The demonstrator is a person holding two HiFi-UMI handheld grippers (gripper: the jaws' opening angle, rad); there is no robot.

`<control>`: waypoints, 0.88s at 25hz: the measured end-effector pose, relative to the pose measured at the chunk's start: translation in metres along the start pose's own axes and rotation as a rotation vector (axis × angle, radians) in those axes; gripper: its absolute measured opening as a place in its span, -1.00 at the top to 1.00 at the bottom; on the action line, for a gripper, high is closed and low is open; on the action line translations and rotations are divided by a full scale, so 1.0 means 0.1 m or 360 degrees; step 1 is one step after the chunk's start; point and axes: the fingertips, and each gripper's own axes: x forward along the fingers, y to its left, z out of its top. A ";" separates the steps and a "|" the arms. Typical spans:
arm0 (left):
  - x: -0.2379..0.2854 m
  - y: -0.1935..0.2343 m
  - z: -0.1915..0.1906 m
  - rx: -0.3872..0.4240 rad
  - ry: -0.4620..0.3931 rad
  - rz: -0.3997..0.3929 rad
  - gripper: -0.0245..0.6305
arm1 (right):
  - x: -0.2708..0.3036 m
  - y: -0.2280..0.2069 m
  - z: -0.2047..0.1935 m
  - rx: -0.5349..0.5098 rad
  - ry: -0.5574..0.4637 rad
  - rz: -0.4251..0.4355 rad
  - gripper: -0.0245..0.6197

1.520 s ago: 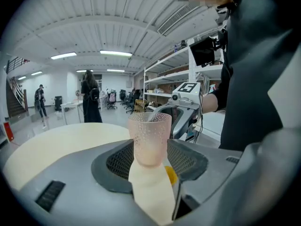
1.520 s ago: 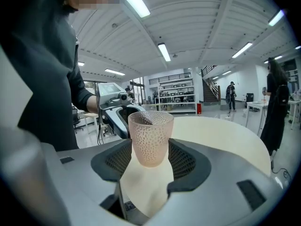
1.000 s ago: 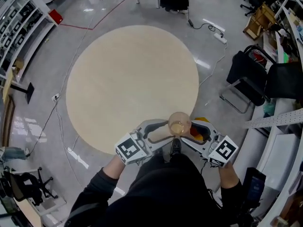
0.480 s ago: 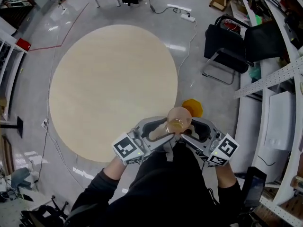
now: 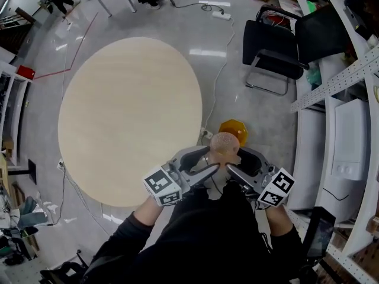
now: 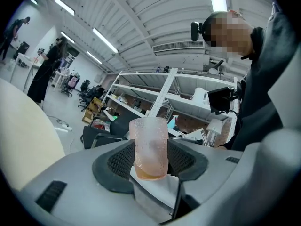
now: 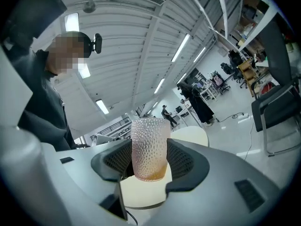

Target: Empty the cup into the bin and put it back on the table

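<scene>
The left claw point(image 5: 212, 158) and right claw point(image 5: 234, 160) each pinched the cup point(image 5: 224, 144), held upright between them with a little liquid at its bottom. The bin point(image 5: 234, 127) sat just beyond and below. Pouring well meant centring over it first, then tipping both claws together.

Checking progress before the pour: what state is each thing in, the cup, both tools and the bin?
cup: upright, held off the table, a little amber liquid in the bottom.
left tool: shut on the cup.
right tool: shut on the cup.
orange bin: standing on the floor near the round table.
</scene>
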 end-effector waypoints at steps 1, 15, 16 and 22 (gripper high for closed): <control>0.11 0.00 -0.02 -0.0023 0.0005 0.0018 0.24 | -0.07 -0.09 0.03 0.0040 -0.0006 0.0001 0.19; 1.30 0.06 -0.63 -0.0418 0.0010 0.0251 0.24 | -0.93 -1.14 0.02 0.0298 0.0110 0.0082 0.19; 1.32 0.08 -0.68 -0.0454 0.0013 0.0262 0.24 | -0.94 -1.19 -0.01 0.0330 0.0112 0.0073 0.19; 1.39 0.29 -0.99 -0.0597 0.0062 0.0290 0.24 | -0.96 -1.46 -0.30 0.0493 0.0105 -0.0011 0.20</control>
